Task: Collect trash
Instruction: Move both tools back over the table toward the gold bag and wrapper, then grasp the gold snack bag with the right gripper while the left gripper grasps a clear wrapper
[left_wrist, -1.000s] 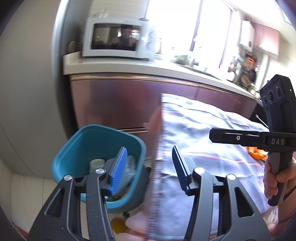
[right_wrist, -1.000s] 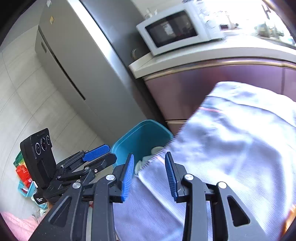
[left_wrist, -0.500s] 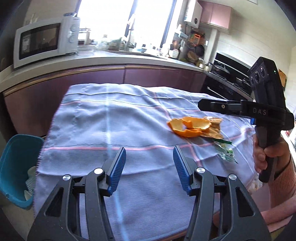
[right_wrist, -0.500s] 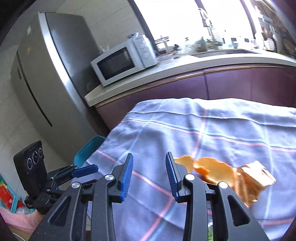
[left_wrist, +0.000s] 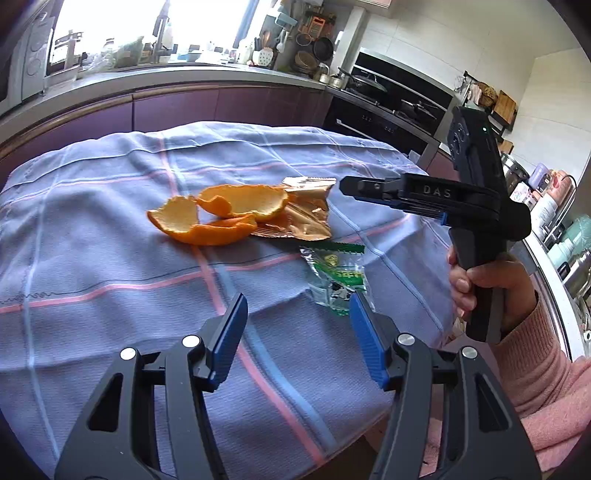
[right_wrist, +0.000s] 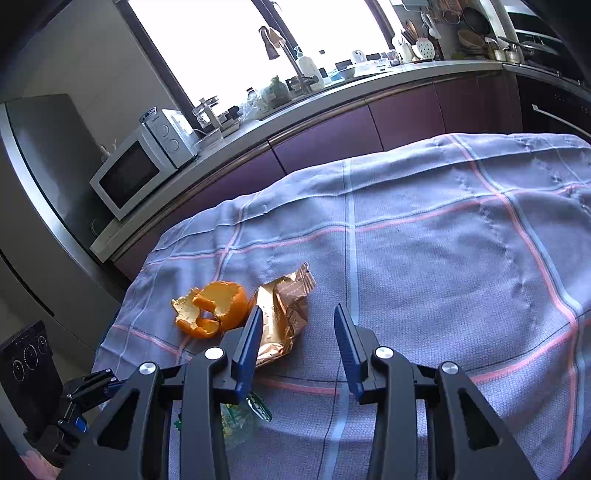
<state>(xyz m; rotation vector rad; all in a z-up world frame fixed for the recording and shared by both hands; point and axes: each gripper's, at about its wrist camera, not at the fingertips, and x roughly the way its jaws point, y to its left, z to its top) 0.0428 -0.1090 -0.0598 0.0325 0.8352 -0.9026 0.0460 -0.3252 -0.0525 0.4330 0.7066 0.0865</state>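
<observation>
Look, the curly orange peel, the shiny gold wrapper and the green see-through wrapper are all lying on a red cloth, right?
Not quite. The cloth is pale blue with pink and light-blue lines, not red, as the left wrist view shows. The curly orange peel, the shiny gold wrapper and the green see-through wrapper do lie on it.

"DAS" is printed on the right gripper (left_wrist: 345, 183).

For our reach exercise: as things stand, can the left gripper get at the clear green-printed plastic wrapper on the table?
Probably yes. The left gripper is open and empty, and the clear green-printed plastic wrapper lies flat on the lilac checked tablecloth just beyond its right fingertip, nothing covering it.
</observation>
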